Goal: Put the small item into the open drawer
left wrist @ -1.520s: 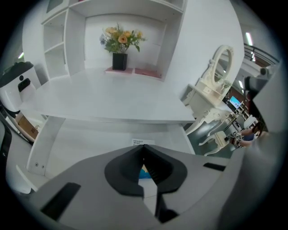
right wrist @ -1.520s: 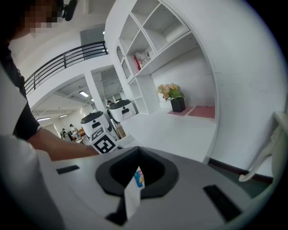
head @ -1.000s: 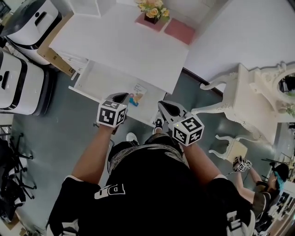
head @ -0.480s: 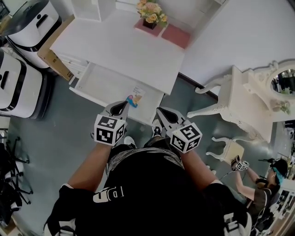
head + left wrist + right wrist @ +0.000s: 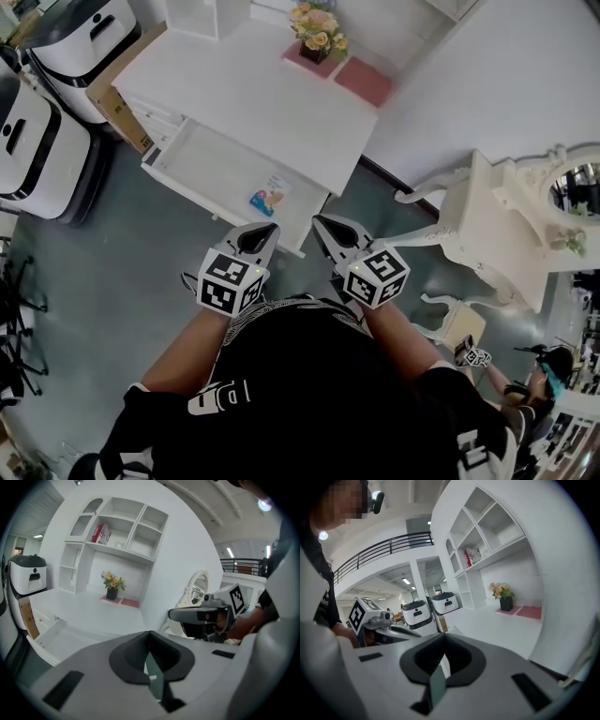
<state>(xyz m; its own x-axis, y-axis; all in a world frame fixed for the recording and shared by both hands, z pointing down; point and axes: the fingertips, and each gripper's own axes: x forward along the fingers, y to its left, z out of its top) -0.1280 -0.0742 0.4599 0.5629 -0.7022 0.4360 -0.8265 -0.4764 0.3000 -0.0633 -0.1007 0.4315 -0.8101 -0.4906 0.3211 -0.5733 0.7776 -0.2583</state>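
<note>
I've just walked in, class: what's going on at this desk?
A person stands at the white desk, holding a gripper in each hand. The small item lies inside the open drawer. The left gripper and right gripper hover just short of the drawer's front, both shut and empty.

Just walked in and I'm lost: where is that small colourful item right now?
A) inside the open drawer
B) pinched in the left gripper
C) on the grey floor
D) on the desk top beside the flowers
A: the small colourful item lies flat on the bottom of the open drawer.
</note>
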